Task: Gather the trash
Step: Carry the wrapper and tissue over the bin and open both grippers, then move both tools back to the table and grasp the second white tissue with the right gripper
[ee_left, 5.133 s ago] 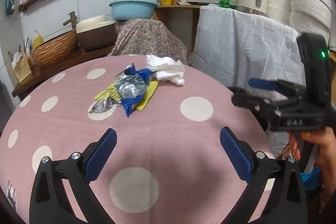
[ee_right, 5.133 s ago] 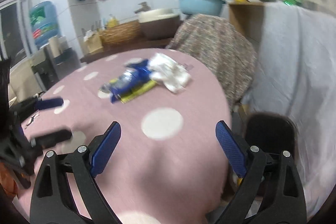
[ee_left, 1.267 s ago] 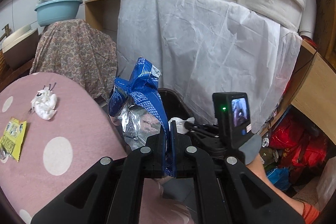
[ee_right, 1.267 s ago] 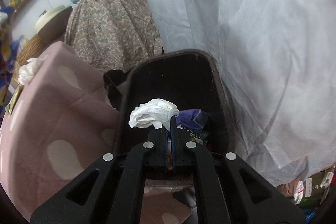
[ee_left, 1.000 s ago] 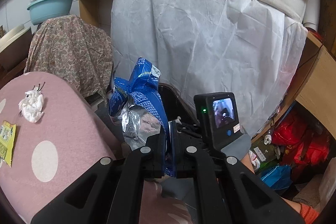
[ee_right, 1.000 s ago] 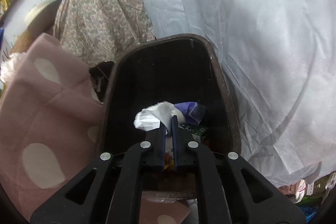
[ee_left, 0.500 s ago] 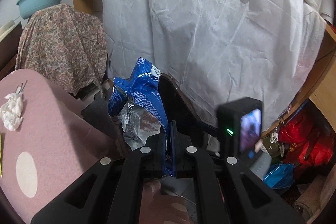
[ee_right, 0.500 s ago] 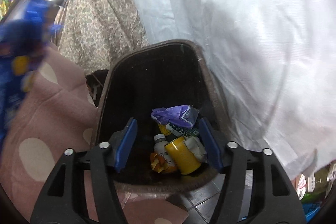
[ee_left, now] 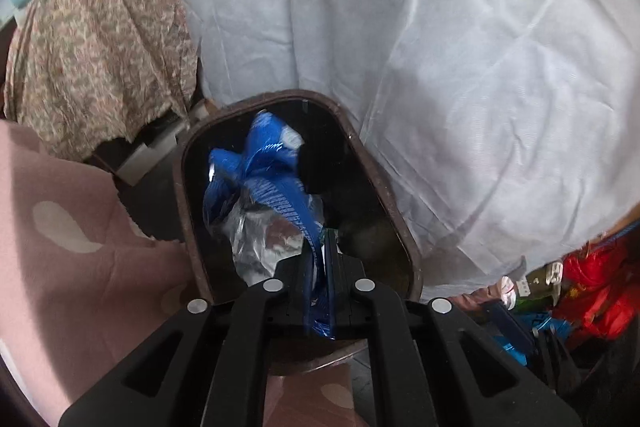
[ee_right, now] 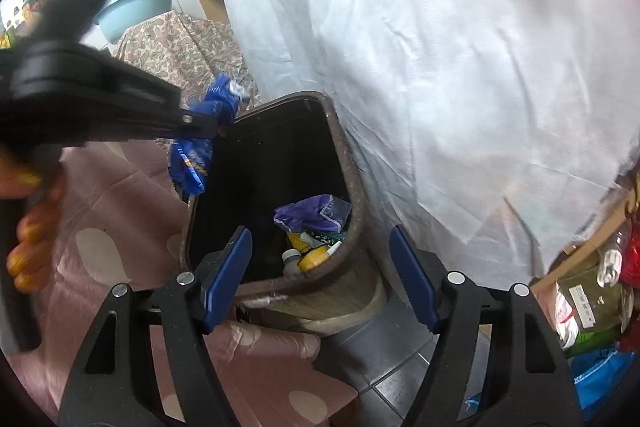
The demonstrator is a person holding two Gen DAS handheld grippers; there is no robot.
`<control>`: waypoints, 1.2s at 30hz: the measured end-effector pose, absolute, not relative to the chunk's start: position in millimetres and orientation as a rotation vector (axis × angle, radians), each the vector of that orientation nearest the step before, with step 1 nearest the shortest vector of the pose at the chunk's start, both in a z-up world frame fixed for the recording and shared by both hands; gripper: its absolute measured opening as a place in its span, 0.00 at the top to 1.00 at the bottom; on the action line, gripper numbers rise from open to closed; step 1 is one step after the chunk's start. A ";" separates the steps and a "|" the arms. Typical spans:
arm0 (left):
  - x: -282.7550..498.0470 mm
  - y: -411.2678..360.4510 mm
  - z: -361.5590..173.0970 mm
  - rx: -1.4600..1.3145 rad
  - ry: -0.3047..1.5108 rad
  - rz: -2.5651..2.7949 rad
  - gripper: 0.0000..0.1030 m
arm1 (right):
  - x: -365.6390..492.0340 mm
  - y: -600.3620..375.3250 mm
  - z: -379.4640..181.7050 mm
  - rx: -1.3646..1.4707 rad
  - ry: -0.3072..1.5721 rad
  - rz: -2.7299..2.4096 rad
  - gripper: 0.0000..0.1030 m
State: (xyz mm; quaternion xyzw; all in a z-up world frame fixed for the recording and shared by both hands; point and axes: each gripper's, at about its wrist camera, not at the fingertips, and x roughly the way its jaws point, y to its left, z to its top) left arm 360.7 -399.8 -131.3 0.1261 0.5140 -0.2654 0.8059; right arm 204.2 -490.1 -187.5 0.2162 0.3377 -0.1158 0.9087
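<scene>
Blue and silver foil of the snack wrapper (ee_left: 260,203) hangs above the open mouth of the brown trash bin (ee_left: 400,227), pinched between the closed jaws of the left gripper (ee_left: 318,279). Beside the bin, the right gripper (ee_right: 320,279) hovers with its jaws wide apart, holding nothing. A purple wrapper (ee_right: 312,215) and a yellow cup (ee_right: 314,251) lie inside the bin, next to the pink dotted worktop (ee_right: 120,195).

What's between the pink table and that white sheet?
The brown bin, trash in its bottom, stands between the table and the sheet; the right wrist view shows it. The left gripper holds a blue wrapper over it.
</scene>
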 end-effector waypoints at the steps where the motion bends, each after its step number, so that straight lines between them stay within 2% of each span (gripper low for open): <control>1: 362.6 -400.4 -132.7 0.262 1.109 -0.565 0.92 | 202.1 -490.6 -188.0 0.451 0.694 -0.238 0.31; 4: 367.2 -400.8 -136.8 0.263 1.112 -0.569 0.87 | 196.6 -489.8 -187.6 0.450 0.691 -0.238 0.31; 6: 367.4 -401.0 -136.7 0.271 1.104 -0.565 0.76 | 193.7 -488.7 -186.9 0.443 0.691 -0.244 0.30; 7: 366.8 -400.1 -135.9 0.266 1.097 -0.565 0.65 | 190.1 -488.9 -187.6 0.443 0.691 -0.244 0.30; 8: 366.0 -399.6 -134.8 0.258 1.091 -0.568 0.59 | 190.0 -488.6 -187.3 0.444 0.692 -0.241 0.30; 15: 354.8 -398.5 -122.4 0.230 1.060 -0.601 0.53 | 181.8 -480.9 -181.3 0.425 0.685 -0.238 0.30; 17: 345.5 -393.8 -112.5 0.233 1.022 -0.609 0.47 | 178.3 -479.2 -180.3 0.431 0.682 -0.232 0.29; 19: 336.7 -388.2 -104.0 0.235 0.987 -0.615 0.43 | 175.0 -476.6 -177.7 0.431 0.675 -0.231 0.23; 34: 255.0 -293.0 -28.7 0.227 0.678 -0.600 0.13 | 155.8 -432.5 -144.9 0.357 0.645 -0.145 0.18; 36: 248.7 -275.9 -23.1 0.222 0.659 -0.589 0.12 | 156.2 -423.6 -137.3 0.340 0.636 -0.126 0.13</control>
